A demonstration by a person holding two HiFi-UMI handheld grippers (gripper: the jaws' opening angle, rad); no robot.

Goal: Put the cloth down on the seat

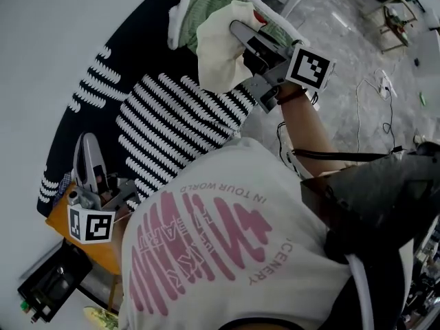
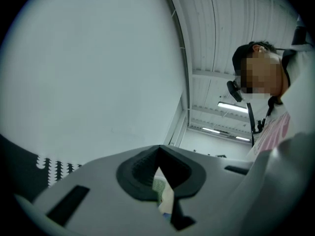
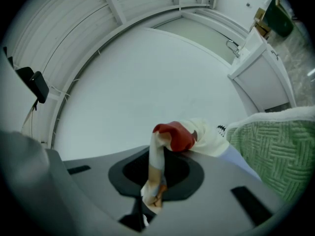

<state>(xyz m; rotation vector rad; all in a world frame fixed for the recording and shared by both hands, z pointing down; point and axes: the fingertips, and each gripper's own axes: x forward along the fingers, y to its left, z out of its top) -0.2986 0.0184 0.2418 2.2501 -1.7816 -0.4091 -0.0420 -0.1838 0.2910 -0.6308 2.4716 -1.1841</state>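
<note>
My right gripper [image 1: 238, 29] is shut on a cream cloth [image 1: 218, 50] with a red patch and holds it up over the top of the seat. In the right gripper view the cloth [image 3: 173, 135] runs up out of the pinched jaws [image 3: 155, 183] and flops to the right. The seat carries a black cover with white stripes [image 1: 172, 122] and a green woven cushion [image 1: 205, 7] at its upper end, also visible on the right as the cushion [image 3: 278, 146]. Low on the left, my left gripper [image 1: 89, 158] points upward beside the seat, jaws together [image 2: 158, 173], carrying no cloth.
An orange stool [image 1: 93, 249] with a black device [image 1: 51, 284] beside it sits at the lower left. A white wall [image 1: 48, 40] borders the seat on the left. Marble floor with cables [image 1: 375, 95] lies to the right. The person's white shirt [image 1: 227, 253] fills the lower middle.
</note>
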